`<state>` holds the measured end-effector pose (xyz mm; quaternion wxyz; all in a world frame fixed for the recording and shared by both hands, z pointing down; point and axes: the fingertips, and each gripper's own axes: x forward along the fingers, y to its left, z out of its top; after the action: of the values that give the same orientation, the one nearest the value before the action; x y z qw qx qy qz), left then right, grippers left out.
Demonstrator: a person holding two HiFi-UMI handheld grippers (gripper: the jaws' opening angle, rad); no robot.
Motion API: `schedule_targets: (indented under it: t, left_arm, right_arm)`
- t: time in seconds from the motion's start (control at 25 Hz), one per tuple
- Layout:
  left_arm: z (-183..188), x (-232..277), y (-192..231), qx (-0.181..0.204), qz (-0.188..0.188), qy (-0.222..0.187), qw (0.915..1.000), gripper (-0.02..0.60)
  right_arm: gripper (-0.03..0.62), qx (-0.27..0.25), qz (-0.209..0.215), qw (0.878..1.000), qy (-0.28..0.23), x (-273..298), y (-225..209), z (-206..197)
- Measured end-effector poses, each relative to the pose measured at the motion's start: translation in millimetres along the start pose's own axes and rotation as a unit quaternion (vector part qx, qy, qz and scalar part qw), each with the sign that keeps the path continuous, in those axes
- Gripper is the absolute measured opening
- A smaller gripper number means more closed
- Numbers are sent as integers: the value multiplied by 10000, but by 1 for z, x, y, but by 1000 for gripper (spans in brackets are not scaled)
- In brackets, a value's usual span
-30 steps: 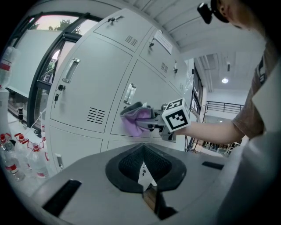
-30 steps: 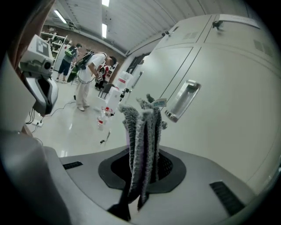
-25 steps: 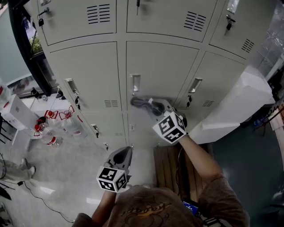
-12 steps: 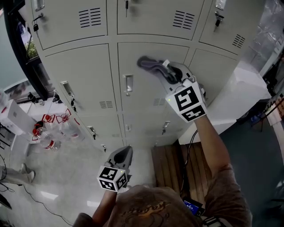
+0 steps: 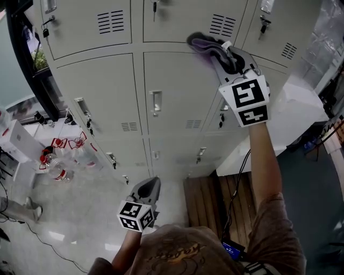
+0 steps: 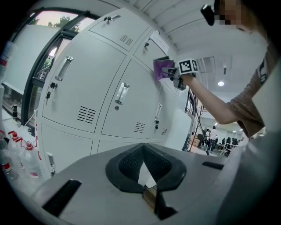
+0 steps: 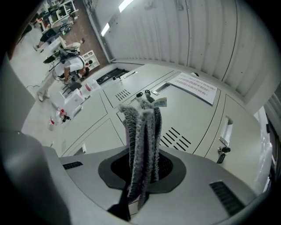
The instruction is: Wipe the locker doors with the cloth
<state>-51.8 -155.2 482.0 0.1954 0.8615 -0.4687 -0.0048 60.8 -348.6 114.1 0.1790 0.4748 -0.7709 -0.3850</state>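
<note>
Now | right gripper [image 5: 230, 55] clenched on cloth [image 5: 203, 42], at shut locker doors [image 5: 180, 86] | left gripper [image 5: 147, 189] seemingly closed, empty

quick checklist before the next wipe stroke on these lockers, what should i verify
1. Cloth clamped in right gripper: ok, jaws shut on it.
2. Cloth against the locker door: ok, it seems to meet the door's top edge in the left gripper view.
3. Left gripper out of the way: ok, held low, shut, empty.
4. Door handle off the cloth: ok, it sits lower left of it.
5. Key in the upper door's lock: cannot tell whether a leftward stroke would clear it.
</note>
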Motion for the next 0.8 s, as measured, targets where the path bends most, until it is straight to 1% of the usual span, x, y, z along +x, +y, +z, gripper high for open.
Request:
schedule_targets:
  t: [0.16, 0.48, 0.8]
  left_arm:
    - [1, 1, 0, -8, -8, -13, 10000, 5]
    - [0, 4, -1, -29, -44, 3, 10000, 5]
    - [-2, 5, 0, -62, -60, 30, 10000, 4]
  right_arm:
    - [54, -69, -67, 9998, 173, 9, -6, -8]
    - [54, -129, -57, 9988, 466, 34, 7, -32]
    - [52, 12, -86, 9989, 453, 41, 16, -39]
